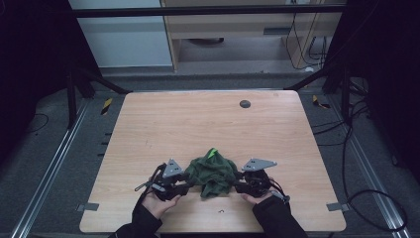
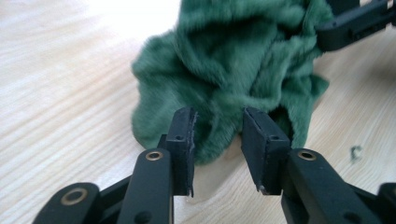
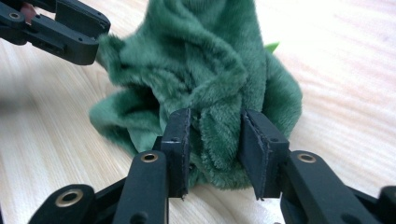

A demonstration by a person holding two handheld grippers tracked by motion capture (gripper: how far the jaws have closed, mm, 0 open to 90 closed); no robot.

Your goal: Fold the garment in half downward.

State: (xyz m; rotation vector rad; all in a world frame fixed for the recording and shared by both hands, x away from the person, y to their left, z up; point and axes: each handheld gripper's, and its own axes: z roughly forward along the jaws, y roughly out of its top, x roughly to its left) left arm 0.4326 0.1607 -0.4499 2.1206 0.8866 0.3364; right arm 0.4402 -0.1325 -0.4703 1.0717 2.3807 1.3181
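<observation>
Here, table (image 1: pixel 208 119) first: the green cloth (image 1: pixel 214 173) sits bunched near the middle of the front edge. It lies squarely between the two grippers, equally near both, its heap running front to back. Left gripper (image 2: pixel 217 140): jaws spread, a fold between them, unpinched. Right gripper (image 3: pixel 215 144): likewise spread around a fold, pads not clearly pressing.

Pale wooden tabletop (image 1: pixel 208 119) on grey floor (image 1: pixel 49 163). Black frame rails around. Light cabinet (image 1: pixel 233 25) and trailing cables (image 1: pixel 366 198) beyond.
</observation>
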